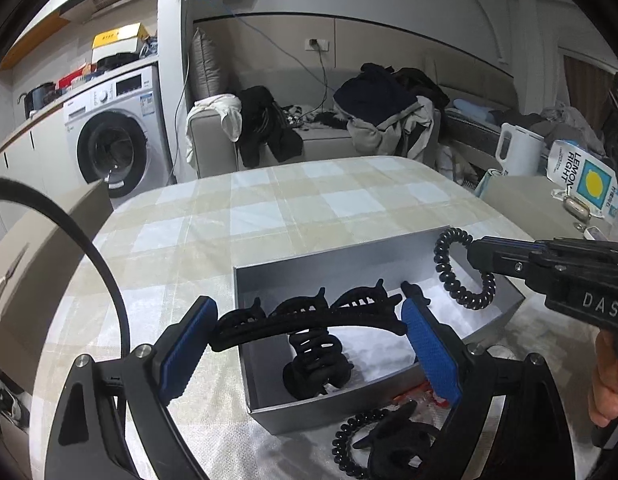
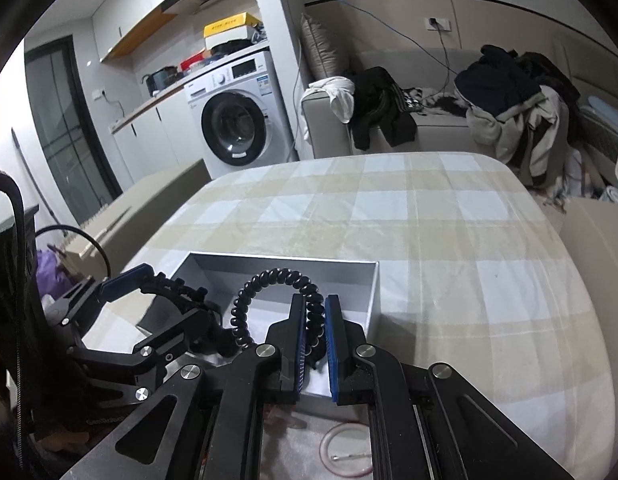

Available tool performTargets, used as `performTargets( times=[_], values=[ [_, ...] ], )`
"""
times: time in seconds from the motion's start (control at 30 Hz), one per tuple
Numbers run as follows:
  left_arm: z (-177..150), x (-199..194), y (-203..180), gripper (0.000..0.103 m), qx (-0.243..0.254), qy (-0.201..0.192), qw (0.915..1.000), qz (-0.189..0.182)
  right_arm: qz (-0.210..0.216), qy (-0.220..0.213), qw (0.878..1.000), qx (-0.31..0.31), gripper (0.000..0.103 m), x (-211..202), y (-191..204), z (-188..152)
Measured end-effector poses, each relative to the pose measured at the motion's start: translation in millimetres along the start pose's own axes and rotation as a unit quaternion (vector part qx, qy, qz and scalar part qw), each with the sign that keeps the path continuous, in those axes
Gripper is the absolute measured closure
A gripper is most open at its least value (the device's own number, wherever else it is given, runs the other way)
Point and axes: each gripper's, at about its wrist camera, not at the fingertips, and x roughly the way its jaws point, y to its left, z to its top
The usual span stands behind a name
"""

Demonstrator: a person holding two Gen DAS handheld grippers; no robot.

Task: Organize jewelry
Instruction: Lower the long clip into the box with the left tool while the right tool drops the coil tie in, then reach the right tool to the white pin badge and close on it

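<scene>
left gripper (image 1: 309,334): black angular frame, blue ribbed finger pads (image 1: 180,350), round silver screws at the joints
right gripper (image 2: 313,340): black body, blue ridged pads (image 2: 332,354), silver screw heads, white letters "DAS" on its side
hand (image 1: 608,380): bare skin, fingers curled
cable (image 1: 109,276): black, curved

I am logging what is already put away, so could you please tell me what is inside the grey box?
Inside the grey box, one black claw clip lies on white lining. The left gripper holds a long black hair clip across it, hiding part of the floor.
</scene>
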Motion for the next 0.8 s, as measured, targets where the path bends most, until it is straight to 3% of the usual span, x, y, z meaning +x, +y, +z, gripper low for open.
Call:
performTargets(
  times=[0.2, 0.37, 0.43, 0.47, 0.53, 0.6, 0.67, 0.8],
  values=[
    [2.1, 2.0, 0.2, 0.012, 0.005, 0.005, 0.9999, 0.015, 0.002, 0.019, 1.0, -0.008, 0.092, 8.7, 3.7, 1.6],
    [1.6, -1.7, 2.1, 0.012, -0.007, 0.005, 1.0, -0.005, 0.017, 0.012, 1.0, -0.005, 0.084, 2.6, 4.2, 3.5],
    [2.5, -4.8, 1.5, 0.012, -0.006, 0.002, 0.9999, -0.009, 0.023, 0.004, 1.0, -0.004, 0.074, -6.8, 0.5, 2.7],
    [3.1, -7.8, 1.0, 0.011, -0.005, 0.003, 0.9999, -0.014, 0.024, 0.002, 1.0, -0.003, 0.062, -10.0, -0.8, 2.6],
    [5.0, -9.5, 1.4, 0.001, -0.01, 0.006, 0.9996, -0.026, 0.022, -0.007, 1.0, -0.004, 0.05, -22.1, -6.6, 0.8],
    [5.5, -14.0, 1.1, 0.001, -0.015, 0.005, 0.9991, -0.04, 0.019, -0.008, 1.0, -0.003, 0.022, -28.3, -11.3, -0.9],
    [5.4, -16.4, -0.7, 0.001, -0.014, 0.003, 0.9988, -0.046, 0.019, -0.008, 1.0, 0.001, 0.011, -33.9, -16.7, -5.3],
    [3.3, -23.0, -1.7, 0.001, -0.016, 0.002, 0.9991, -0.038, 0.012, 0.003, 1.0, 0.007, 0.0, -35.7, -24.5, -17.9]
  ],
)
